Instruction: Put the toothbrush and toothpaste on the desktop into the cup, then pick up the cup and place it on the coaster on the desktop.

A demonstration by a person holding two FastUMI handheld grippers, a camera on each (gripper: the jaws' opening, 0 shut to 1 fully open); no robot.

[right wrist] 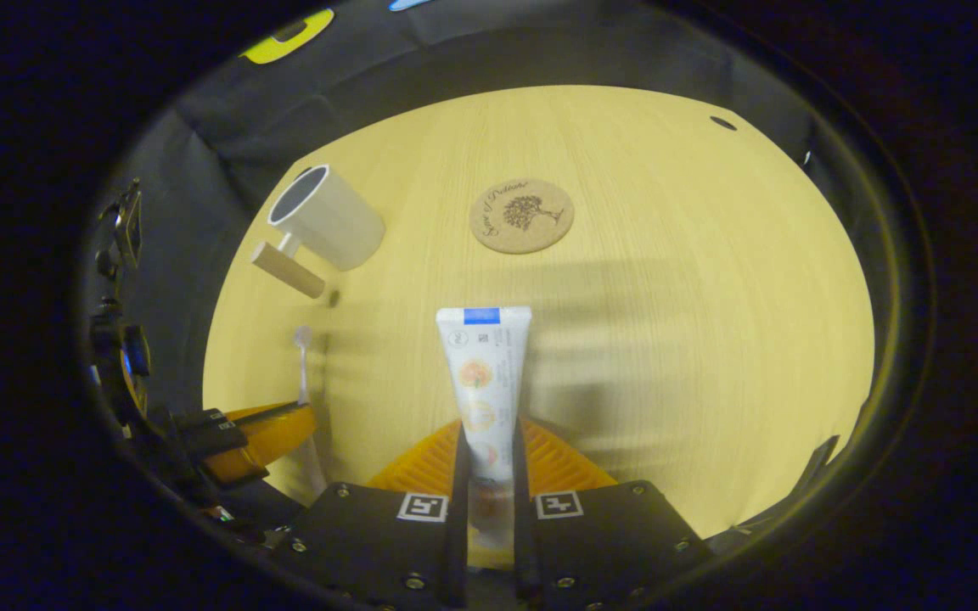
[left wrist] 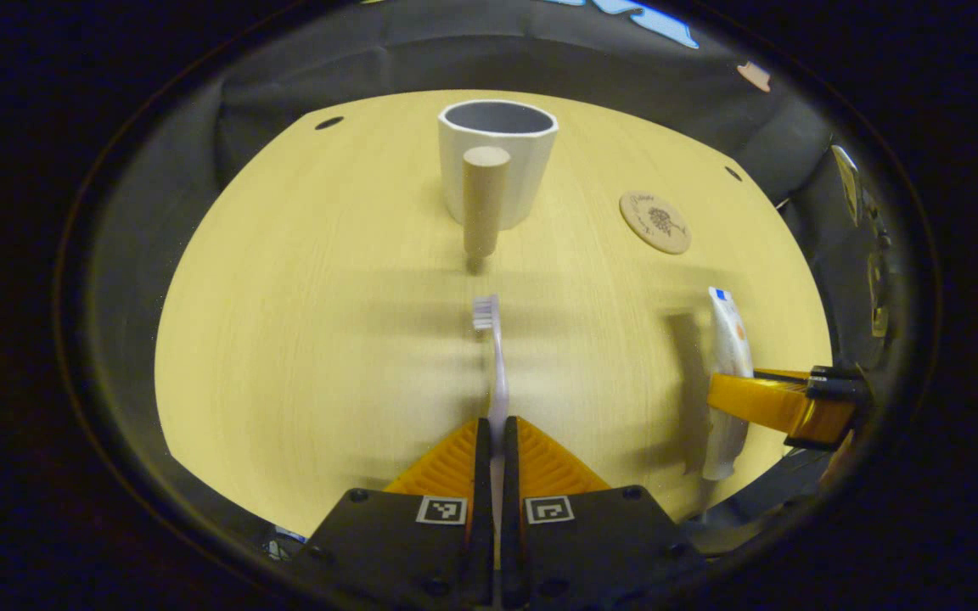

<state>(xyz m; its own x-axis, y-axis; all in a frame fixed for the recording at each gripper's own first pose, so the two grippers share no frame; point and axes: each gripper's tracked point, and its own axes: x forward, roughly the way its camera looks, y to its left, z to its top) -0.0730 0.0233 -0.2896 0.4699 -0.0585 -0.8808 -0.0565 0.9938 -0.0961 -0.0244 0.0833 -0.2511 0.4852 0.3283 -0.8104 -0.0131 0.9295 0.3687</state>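
Observation:
My left gripper (left wrist: 496,437) is shut on a pale toothbrush (left wrist: 494,356), whose bristled head points ahead over the yellow desktop (left wrist: 302,322). Beyond it stands a white cup (left wrist: 497,161) with a wooden peg handle (left wrist: 484,199) facing me. A white toothpaste tube (right wrist: 486,373) stands between the fingers of my right gripper (right wrist: 489,450), which is shut on it. That tube (left wrist: 727,373) and right gripper (left wrist: 765,403) also appear at the right of the left gripper view. A round cork coaster (right wrist: 521,215) lies ahead; the cup (right wrist: 328,216) is far left. The left gripper (right wrist: 264,433) holds the toothbrush (right wrist: 303,365) at the lower left.
The coaster (left wrist: 654,222) lies right of the cup in the left gripper view. Small dark holes (left wrist: 328,123) mark the desktop's far corners. Black cloth walls the booth behind the table's far edge.

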